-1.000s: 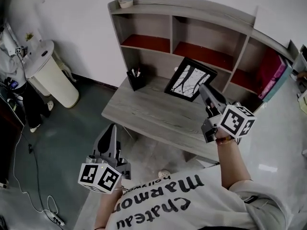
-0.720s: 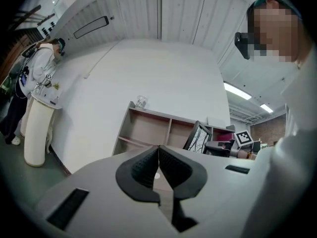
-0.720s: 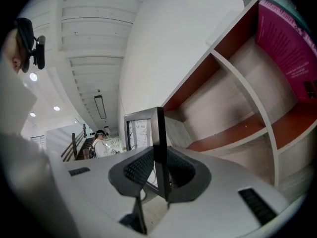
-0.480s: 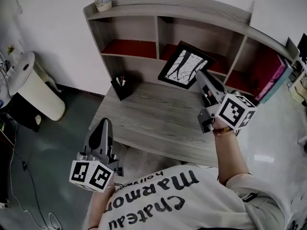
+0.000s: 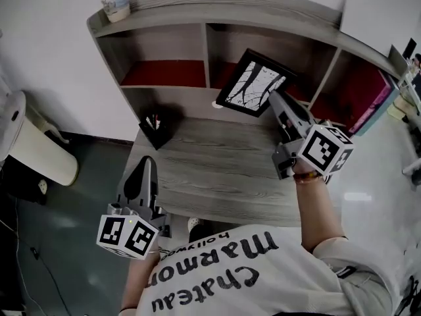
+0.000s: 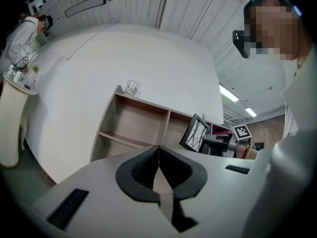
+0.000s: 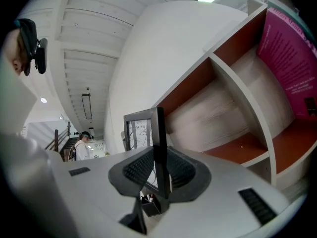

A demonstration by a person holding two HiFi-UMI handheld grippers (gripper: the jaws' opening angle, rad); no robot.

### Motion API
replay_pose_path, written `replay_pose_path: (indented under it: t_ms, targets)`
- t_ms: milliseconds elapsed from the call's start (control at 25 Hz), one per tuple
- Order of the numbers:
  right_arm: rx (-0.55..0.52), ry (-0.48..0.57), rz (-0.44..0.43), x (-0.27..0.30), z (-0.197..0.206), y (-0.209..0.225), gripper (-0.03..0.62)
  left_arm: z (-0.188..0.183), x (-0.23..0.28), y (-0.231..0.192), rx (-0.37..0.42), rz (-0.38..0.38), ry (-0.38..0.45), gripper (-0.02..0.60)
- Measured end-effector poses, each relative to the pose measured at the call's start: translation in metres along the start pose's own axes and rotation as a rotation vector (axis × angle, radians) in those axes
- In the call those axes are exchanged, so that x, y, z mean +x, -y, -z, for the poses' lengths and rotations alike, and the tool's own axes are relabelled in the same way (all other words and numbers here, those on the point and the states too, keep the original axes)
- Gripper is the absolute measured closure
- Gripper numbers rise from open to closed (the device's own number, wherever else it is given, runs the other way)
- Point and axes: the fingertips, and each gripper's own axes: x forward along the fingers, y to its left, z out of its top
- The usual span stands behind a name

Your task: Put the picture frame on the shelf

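Dim, desaturated head view; fisheye-warped gripper views, dark corners; ceiling strip-lights glare.

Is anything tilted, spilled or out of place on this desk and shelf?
Only the picture frame is askew: it hangs tilted in front of the middle compartment of the shelf, clamped at its edge by the right gripper. Nothing looks spilled or broken.

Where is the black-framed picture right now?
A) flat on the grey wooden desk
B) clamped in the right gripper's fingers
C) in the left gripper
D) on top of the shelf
B: the right gripper is shut on the edge of the black-framed picture.
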Motion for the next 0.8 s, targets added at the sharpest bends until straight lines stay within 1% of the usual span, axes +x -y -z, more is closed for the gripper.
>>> replay_pose_path:
  t_ms: [120,200,280,360,480,640,800]
  targets:
    - [-0.002,-0.001,0.047,0.018,-0.002,0.000,0.507,-0.008,0.027,-0.013,-0.007,0.066,-0.027,0.565]
    - [-0.011,-0.003,0.096,0.026,-0.005,0.002,0.507,-0.014,0.042,-0.020,0.006,0.108,-0.050,0.565]
    - [-0.020,-0.002,0.156,0.023,-0.005,0.000,0.507,-0.017,0.046,-0.029,0.017,0.135,-0.089,0.565]
    - [-0.033,0.001,0.196,0.021,-0.004,-0.001,0.507,-0.016,0.052,-0.036,0.024,0.153,-0.119,0.565]
    - [-0.059,0.010,0.226,0.022,-0.004,0.002,0.507,-0.011,0.060,-0.042,0.039,0.181,-0.136,0.565]
    - [-0.091,0.020,0.249,0.022,-0.004,0.009,0.507,-0.002,0.068,-0.053,-0.012,0.193,-0.145,0.565]
    - [-0.145,0.006,0.256,0.031,-0.006,0.016,0.507,0.007,0.076,-0.055,-0.021,0.211,-0.156,0.565]
